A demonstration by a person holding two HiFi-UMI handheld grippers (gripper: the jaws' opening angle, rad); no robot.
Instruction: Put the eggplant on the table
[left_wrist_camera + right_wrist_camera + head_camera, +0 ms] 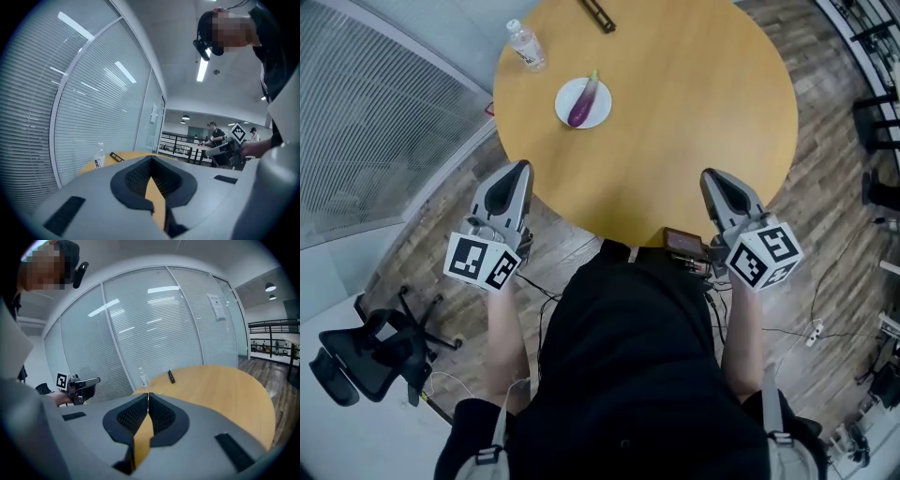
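The eggplant (583,101) lies on a white plate (563,105) at the far left of the round table (694,112), near what looks like a water bottle (526,45). The left gripper (522,167) and right gripper (710,175) hover at the table's near edge, each with jaws pressed together on nothing.

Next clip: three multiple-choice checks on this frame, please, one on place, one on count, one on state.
1. Where does the eggplant lie? A on the bare table; B on the white plate; C on the floor.
2. How many bottles stand on the table? A three; B two; C one.
3. The left hand-held gripper is: A shut, empty; B open; C shut on the eggplant.
Key: B, the head view shows it on the plate; C, only one bottle shows; A, its jaws meet with nothing between.
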